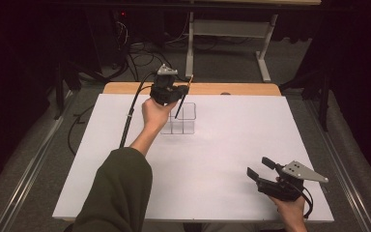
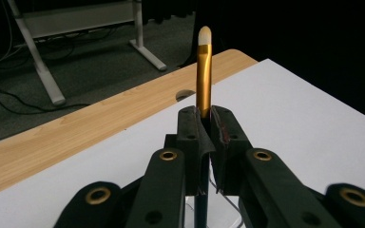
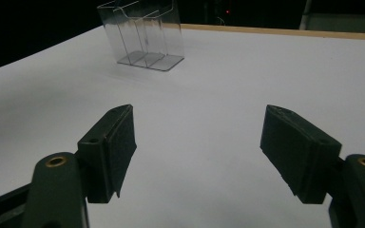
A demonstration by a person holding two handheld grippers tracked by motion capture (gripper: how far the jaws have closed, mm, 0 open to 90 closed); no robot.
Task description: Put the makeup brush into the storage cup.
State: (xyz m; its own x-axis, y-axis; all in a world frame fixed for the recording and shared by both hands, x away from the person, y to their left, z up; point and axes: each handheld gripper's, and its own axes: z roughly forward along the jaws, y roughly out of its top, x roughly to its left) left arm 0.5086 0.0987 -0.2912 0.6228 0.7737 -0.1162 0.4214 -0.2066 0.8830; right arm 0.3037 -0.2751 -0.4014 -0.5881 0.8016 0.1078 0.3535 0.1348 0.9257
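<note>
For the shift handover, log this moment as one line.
left gripper: shut on brush, above clear organizer | right gripper: open, empty, near table edge | step: brush not yet in organizer

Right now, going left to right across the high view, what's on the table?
Left gripper shut on the makeup brush → clear organizer, partly behind that brush → bare white table sheet → right gripper, jaws open, at the near right.

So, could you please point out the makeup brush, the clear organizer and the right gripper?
makeup brush (image 2: 204, 76), left gripper view, on its gold ferrule.
clear organizer (image 3: 145, 35), right gripper view, on its front wall.
right gripper (image 1: 259, 168), high view, midway between its fingertips.
</note>
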